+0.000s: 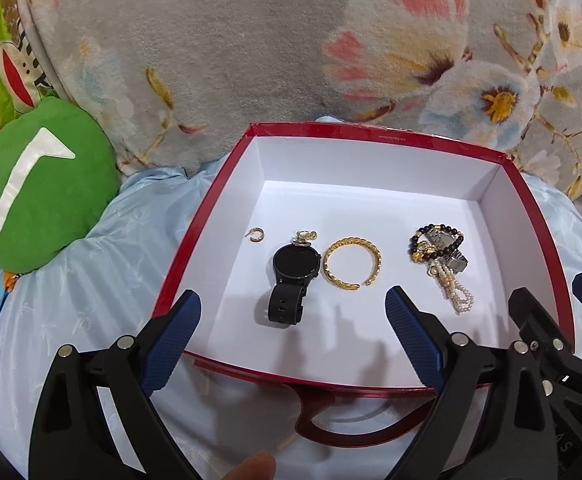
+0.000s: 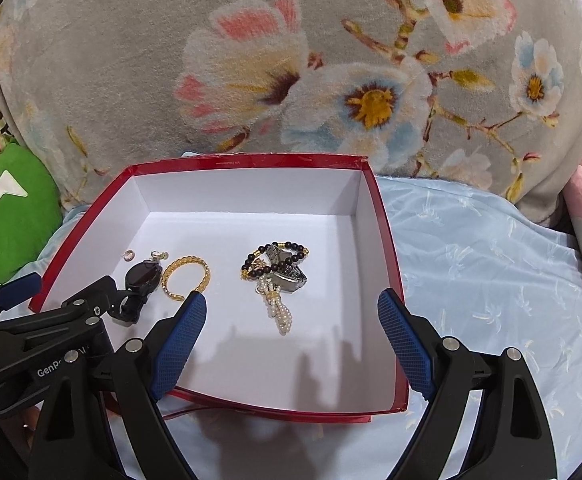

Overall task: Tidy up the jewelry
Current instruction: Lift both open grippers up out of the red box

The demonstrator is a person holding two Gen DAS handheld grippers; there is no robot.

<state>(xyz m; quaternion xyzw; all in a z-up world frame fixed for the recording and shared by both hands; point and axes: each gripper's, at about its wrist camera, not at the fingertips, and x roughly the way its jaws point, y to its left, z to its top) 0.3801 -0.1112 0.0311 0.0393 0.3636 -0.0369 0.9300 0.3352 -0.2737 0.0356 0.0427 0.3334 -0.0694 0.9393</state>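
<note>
Inside the red box (image 1: 531, 216): black watch (image 1: 291, 276) left of centre, gold bangle (image 1: 351, 263) just right of it, bead-and-pearl tangle (image 1: 443, 256) further right. Left gripper (image 1: 293, 312) and right gripper (image 2: 291, 316) both gape wide over the box's near edge, nothing between the jaws.

Box (image 1: 195, 216): glossy red card outside; my view shows smooth matt white inside.
Watch (image 1: 291, 276): matt black strap, rubbery look; glossy dark glass face.
Bangle (image 1: 333, 276): polished gold-coloured metal, twisted texture.
Bead tangle (image 2: 275, 268): shiny dark beads, pale pearly beads, silvery metal piece.
My tongs, pads (image 1: 171, 344): blue, ribbed, matt; arms black matt plastic.
Bed sheet (image 2: 491, 264): pale blue cloth, slight sheen.
Blanket (image 2: 131, 60): grey fleece, fuzzy.
Cushion (image 1: 39, 184): green plush.
</note>
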